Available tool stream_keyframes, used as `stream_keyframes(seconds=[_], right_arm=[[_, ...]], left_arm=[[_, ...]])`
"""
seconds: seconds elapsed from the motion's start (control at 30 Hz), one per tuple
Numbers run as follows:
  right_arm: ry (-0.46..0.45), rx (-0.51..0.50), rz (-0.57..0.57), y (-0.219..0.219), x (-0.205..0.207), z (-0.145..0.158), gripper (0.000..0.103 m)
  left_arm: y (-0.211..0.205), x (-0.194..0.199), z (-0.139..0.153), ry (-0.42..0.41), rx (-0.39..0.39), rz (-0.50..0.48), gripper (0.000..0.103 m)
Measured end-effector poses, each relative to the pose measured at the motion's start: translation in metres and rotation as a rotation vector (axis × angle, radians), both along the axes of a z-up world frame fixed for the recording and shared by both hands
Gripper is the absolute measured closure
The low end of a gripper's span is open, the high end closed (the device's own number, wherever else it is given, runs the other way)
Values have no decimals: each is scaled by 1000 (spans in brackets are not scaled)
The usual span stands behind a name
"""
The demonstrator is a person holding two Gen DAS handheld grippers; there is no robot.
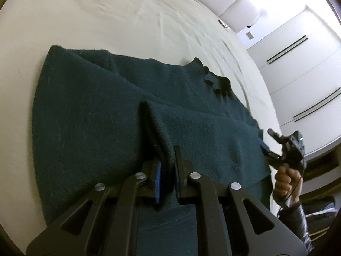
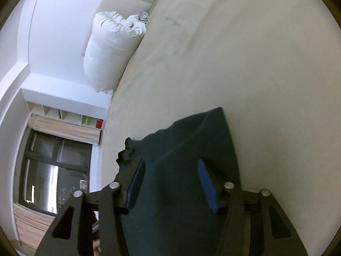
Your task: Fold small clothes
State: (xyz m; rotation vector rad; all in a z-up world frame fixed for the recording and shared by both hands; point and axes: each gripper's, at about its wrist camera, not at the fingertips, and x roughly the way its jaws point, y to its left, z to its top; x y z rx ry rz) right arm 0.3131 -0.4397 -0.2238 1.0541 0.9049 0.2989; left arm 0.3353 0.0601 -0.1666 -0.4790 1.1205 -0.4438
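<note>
Dark green knit sweater (image 1: pixel 132 111) lies on the cream bed sheet (image 1: pixel 85 21), partly folded; left gripper (image 1: pixel 167 160) pinches a raised fold at six o'clock, right gripper (image 2: pixel 170 183) gapes empty; final folds remain

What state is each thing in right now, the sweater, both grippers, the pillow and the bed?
Dark green sweater: spread on the bed, one part folded over its body, a raised fold pinched.
Left gripper: shut on that sweater fold.
Right gripper: open over the sweater, nothing between its pads.
Pillow: lying at the bed's edge, untouched.
Bed sheet: lightly wrinkled.
</note>
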Motion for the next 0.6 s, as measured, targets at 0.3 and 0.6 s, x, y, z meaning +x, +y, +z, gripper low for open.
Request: stream_keyframes(seconds=[0.3, 0.6], right_arm=[[-21, -71, 105, 3, -73, 19, 49], [-163, -96, 151, 27, -63, 70, 40]], left_arm=[[18, -18, 3, 7, -9, 8, 93], [23, -44, 66, -184, 135, 89, 93]])
